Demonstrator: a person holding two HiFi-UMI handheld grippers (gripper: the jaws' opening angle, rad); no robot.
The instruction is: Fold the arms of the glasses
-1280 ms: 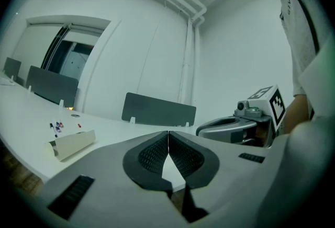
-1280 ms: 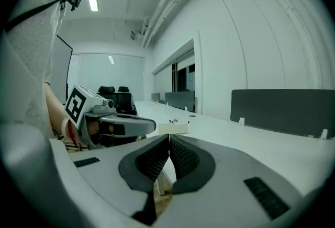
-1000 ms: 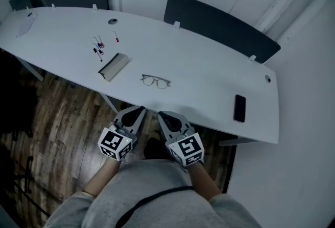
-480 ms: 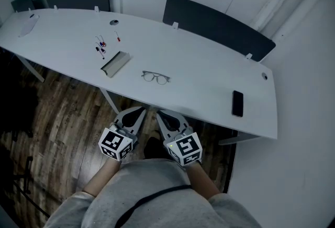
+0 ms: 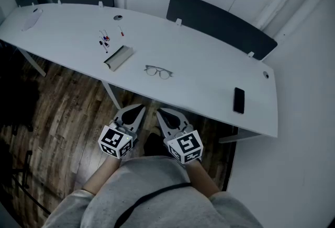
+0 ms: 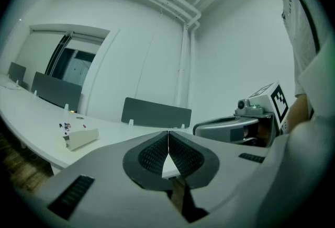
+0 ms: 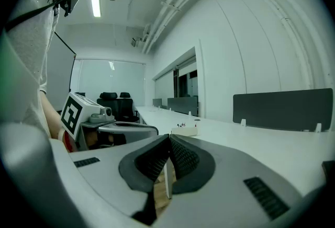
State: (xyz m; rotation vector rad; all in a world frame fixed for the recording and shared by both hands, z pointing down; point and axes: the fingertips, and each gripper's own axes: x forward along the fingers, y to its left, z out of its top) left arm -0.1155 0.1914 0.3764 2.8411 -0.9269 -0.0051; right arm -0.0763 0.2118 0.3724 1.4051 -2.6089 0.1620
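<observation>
A pair of thin-rimmed glasses lies on the long white table, arms spread, near the table's front edge. My left gripper and right gripper hang side by side below that edge, over the wooden floor, well short of the glasses. Both are shut with nothing between the jaws. In the left gripper view its tips meet; the right gripper view shows the same for the right gripper. The glasses show in neither gripper view.
A beige case lies left of the glasses, with small coloured pens beyond it. A black phone rests at the table's right end. Dark divider panels stand along the far edge. A white wall closes the right side.
The view has shifted a little: table and glasses sit slightly higher and farther from the grippers. Both grippers stay shut and side by side.
</observation>
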